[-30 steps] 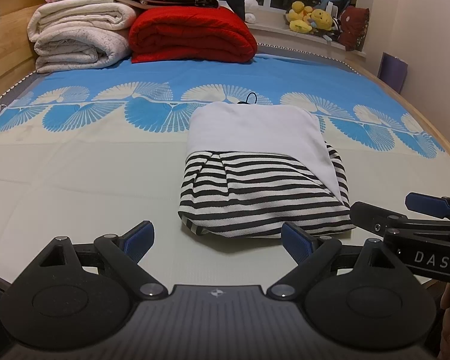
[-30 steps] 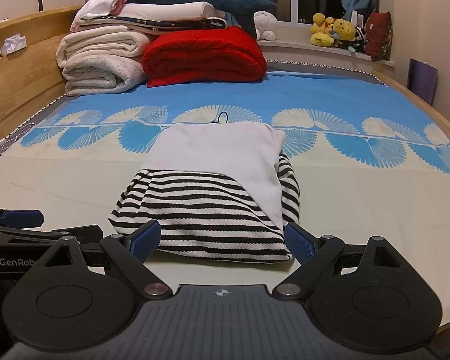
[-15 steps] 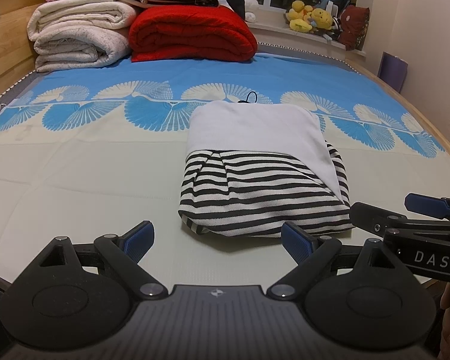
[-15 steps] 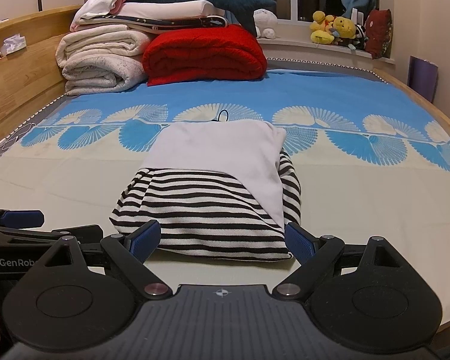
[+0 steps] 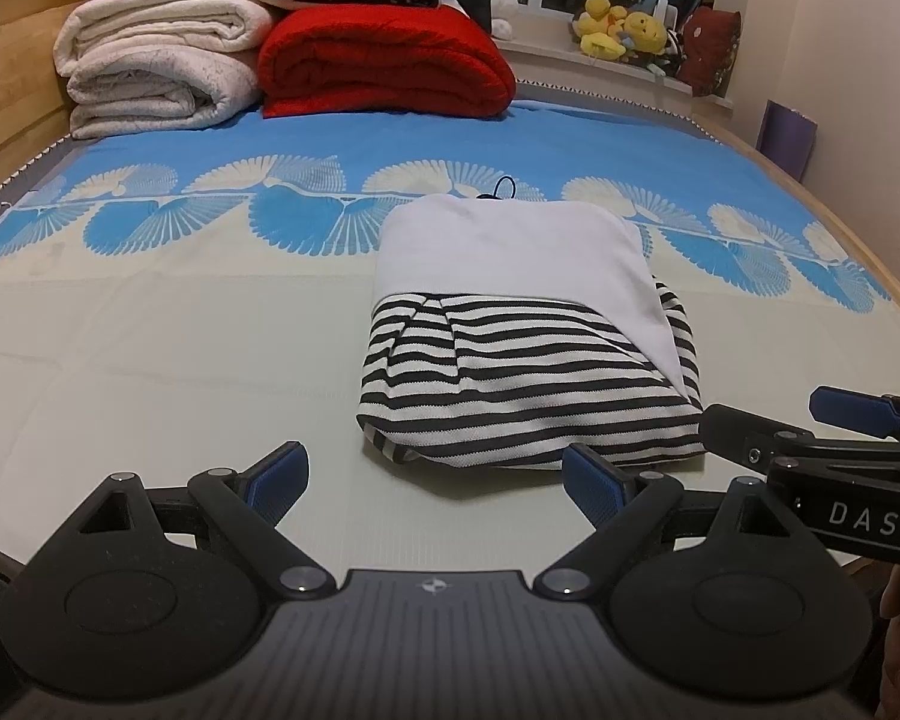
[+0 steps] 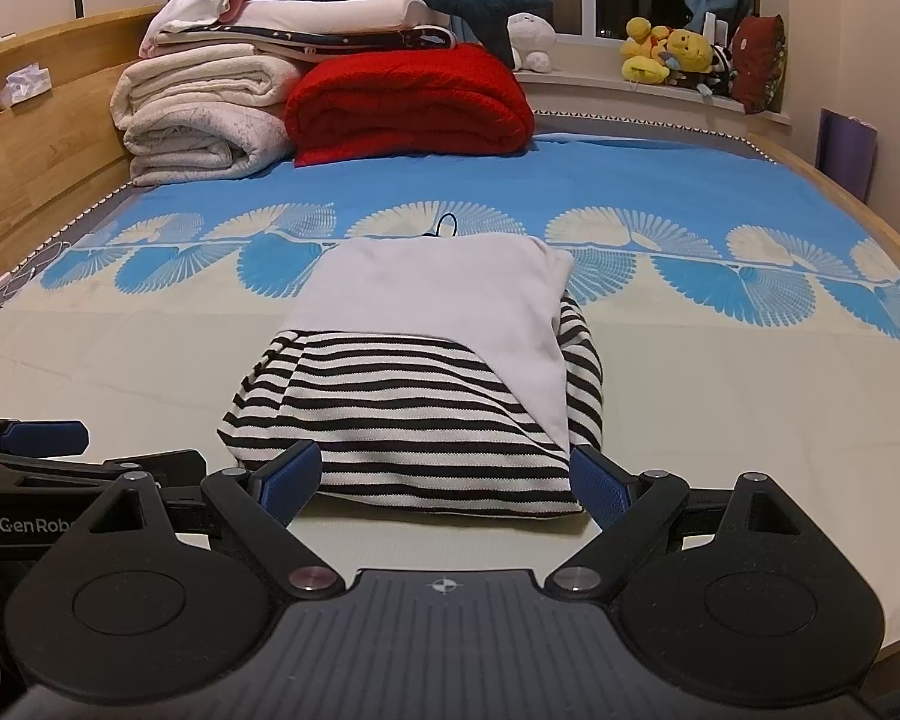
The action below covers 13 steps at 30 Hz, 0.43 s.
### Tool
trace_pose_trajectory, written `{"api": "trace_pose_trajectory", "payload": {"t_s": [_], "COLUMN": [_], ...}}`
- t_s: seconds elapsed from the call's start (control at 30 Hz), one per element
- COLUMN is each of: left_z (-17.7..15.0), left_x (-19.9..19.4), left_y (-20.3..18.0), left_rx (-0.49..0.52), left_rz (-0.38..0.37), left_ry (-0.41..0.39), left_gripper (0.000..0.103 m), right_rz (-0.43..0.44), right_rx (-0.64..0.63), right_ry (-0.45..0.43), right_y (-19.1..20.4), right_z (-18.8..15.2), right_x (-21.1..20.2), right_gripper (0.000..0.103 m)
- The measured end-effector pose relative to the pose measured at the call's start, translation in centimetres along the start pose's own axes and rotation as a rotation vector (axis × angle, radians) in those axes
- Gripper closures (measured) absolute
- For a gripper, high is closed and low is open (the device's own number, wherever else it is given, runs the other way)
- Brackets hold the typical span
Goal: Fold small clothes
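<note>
A small folded garment, white on top and black-and-white striped below (image 5: pixel 528 354), lies flat on the bed; it also shows in the right wrist view (image 6: pixel 426 372). My left gripper (image 5: pixel 435 480) is open and empty, just short of the garment's near left edge. My right gripper (image 6: pixel 444 477) is open and empty, its blue pads (image 6: pixel 597 483) on either side of the garment's near edge, not touching as far as I can tell. The right gripper shows at the right of the left wrist view (image 5: pixel 822 438).
The bed sheet (image 5: pixel 150 360) is pale with a blue fan-pattern band. Folded white blankets (image 5: pixel 156 72) and a red blanket (image 5: pixel 384 66) are stacked at the far end. Plush toys (image 6: pixel 666 54) sit on the window sill. A wooden bed rail (image 6: pixel 42 180) runs along the left.
</note>
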<state>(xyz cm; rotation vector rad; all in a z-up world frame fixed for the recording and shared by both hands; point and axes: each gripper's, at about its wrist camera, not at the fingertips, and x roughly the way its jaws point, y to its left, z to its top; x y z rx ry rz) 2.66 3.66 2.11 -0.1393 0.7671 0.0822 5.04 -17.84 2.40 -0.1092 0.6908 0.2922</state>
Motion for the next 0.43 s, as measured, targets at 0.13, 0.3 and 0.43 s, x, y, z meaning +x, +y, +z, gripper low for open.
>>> {"api": "trace_pose_trajectory", "payload": {"t_s": [0.13, 0.3, 0.43], "left_z": [0.0, -0.08, -0.08], "left_x": [0.01, 0.14, 0.2], "left_y": [0.0, 0.14, 0.17], "left_rx": [0.0, 0.002, 0.0], "left_rz": [0.0, -0.004, -0.004], "left_ry": [0.001, 0.004, 0.008], "left_gripper": [0.009, 0.009, 0.009], "right_rz": [0.0, 0.0, -0.001], "right_rx": [0.001, 0.0, 0.0], "right_ry": [0.003, 0.007, 0.007], "right_y": [-0.03, -0.1, -0.09], "right_z": [-0.05, 0.01, 0.02], "right_x": [0.03, 0.09, 0.09], "right_gripper": [0.013, 0.013, 0.013]}}
